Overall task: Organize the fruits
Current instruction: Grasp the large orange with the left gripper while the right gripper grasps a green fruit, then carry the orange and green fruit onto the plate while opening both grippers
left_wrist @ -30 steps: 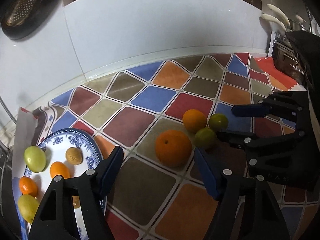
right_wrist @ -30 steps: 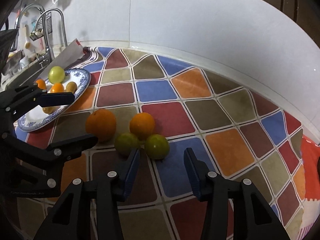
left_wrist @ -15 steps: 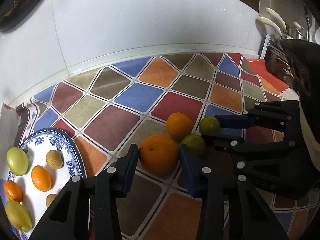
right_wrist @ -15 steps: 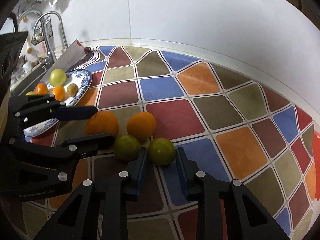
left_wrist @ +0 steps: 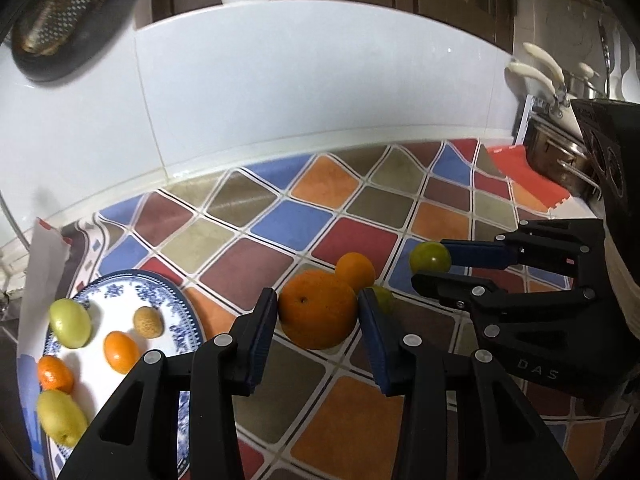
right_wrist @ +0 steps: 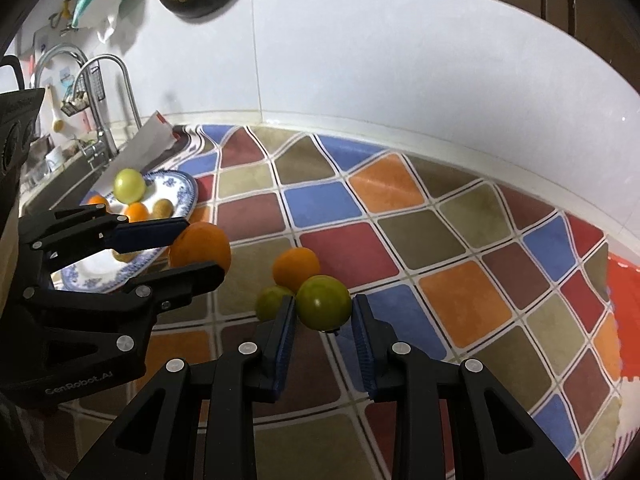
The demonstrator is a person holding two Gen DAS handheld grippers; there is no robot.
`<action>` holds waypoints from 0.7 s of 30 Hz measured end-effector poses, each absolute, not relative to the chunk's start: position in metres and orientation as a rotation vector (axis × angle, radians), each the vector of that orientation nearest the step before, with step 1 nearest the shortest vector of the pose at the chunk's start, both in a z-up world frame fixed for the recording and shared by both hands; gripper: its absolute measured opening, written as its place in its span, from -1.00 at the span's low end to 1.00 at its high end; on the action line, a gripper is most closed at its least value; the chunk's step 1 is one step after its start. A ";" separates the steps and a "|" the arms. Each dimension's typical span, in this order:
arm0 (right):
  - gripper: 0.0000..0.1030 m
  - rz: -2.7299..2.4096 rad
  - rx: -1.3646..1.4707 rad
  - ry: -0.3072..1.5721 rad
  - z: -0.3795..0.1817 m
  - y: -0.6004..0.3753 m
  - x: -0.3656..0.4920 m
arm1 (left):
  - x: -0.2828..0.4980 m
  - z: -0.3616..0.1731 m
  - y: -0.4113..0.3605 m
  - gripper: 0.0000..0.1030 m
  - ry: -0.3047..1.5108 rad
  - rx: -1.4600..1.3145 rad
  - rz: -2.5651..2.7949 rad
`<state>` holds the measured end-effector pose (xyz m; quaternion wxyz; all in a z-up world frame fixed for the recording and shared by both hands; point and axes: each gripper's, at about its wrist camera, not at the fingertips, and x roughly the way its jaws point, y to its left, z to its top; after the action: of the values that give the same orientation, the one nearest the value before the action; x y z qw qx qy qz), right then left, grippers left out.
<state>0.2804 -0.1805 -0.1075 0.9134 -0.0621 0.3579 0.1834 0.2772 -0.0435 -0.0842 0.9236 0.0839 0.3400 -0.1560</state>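
Note:
My left gripper (left_wrist: 317,312) is shut on a large orange (left_wrist: 318,308) and holds it just above the checkered mat; it also shows in the right wrist view (right_wrist: 200,246). My right gripper (right_wrist: 323,310) is shut on a green fruit (right_wrist: 324,302), lifted off the mat, seen too in the left wrist view (left_wrist: 430,256). A smaller orange (right_wrist: 296,268) and another green fruit (right_wrist: 272,302) lie on the mat between the grippers. A blue-and-white plate (left_wrist: 176,312) at the left holds several small fruits.
A white tiled wall runs along the back of the counter. A sink with a tap (right_wrist: 100,120) lies beyond the plate at the left. A stove with pots (left_wrist: 560,156) stands at the right. A red mat edge (right_wrist: 624,300) lies at the far right.
Both grippers closed on their fruits and lifted them: the left on the large orange, the right on the green fruit. The other two fruits stayed on the mat.

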 end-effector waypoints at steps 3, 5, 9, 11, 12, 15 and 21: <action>-0.43 0.379 -0.112 0.724 -0.099 -0.180 0.270 | 0.267 -0.077 -0.038 -0.20 0.683 0.160 -0.312; -0.43 0.378 -0.101 0.713 -0.094 -0.180 0.262 | 0.259 -0.072 -0.035 -0.20 0.673 0.152 -0.308; -0.43 0.379 -0.088 0.694 -0.083 -0.176 0.247 | 0.242 -0.064 -0.026 -0.20 0.654 0.129 -0.295; -0.43 0.382 -0.087 0.684 -0.077 -0.174 0.237 | 0.233 -0.060 -0.020 -0.20 0.646 0.120 -0.287; -0.43 0.384 -0.087 0.679 -0.074 -0.171 0.234 | 0.229 -0.058 -0.018 -0.20 0.643 0.117 -0.285; -0.43 0.392 -0.087 0.668 -0.068 -0.162 0.224 | 0.217 -0.053 -0.008 -0.20 0.632 0.100 -0.273; -0.43 0.413 -0.080 0.647 -0.056 -0.139 0.206 | 0.194 -0.043 0.015 -0.20 0.603 0.073 -0.246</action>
<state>0.2061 -0.1394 -0.0559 0.9265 -0.0390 0.3154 0.2014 0.1935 0.0149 -0.0431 0.9468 0.0360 0.2963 -0.1206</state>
